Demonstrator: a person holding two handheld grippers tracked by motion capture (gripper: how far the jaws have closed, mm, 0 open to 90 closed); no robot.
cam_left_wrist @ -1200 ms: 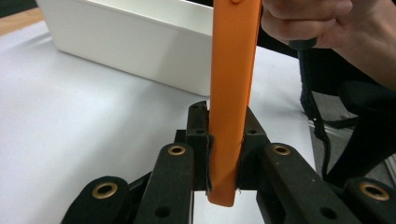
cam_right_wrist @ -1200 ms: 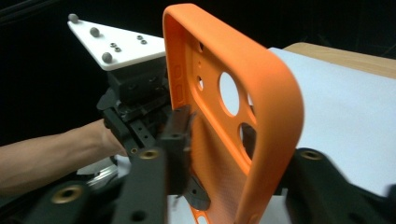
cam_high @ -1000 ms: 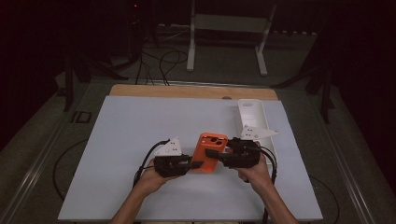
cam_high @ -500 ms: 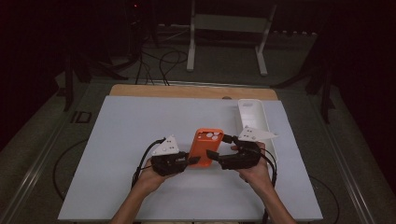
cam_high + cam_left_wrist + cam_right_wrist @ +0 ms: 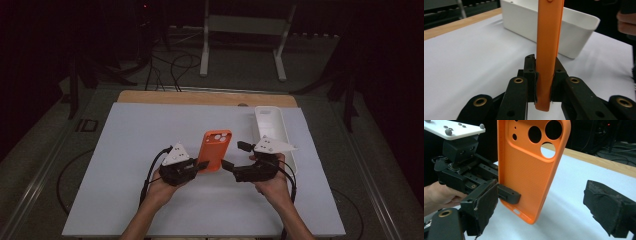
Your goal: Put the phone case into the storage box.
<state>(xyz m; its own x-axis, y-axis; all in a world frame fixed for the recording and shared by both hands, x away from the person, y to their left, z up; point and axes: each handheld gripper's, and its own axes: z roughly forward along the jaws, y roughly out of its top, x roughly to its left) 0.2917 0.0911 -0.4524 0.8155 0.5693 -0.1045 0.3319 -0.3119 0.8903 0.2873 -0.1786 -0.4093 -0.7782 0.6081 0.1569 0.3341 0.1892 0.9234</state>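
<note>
Now my left gripper (image 5: 202, 165) has its jaws pinched tight on the lower end of an orange phone case (image 5: 215, 150), the pads pressed against both faces; in the left gripper view the case (image 5: 548, 50) rises edge-on between them, its bottom tip poking just below the pads. My right gripper (image 5: 236, 156) stands with its jaws spread wide, one pad at each side of its own view and nothing between them; the case (image 5: 530, 167) sits nearer the left-hand pad, but I cannot tell whether they touch.

From the high view the case's long axis runs away from me toward the far edge of the surface (image 5: 130, 150), camera cutouts at the far end, gripped end toward me. It sits between my two hands, lifted off the surface. In the right gripper view its back face with the round cutouts is turned to me.

A white bin (image 5: 272, 132) lies just beyond my right hand (image 5: 270, 182), which covers its near end. The case's top is cut off in both gripper views.
</note>
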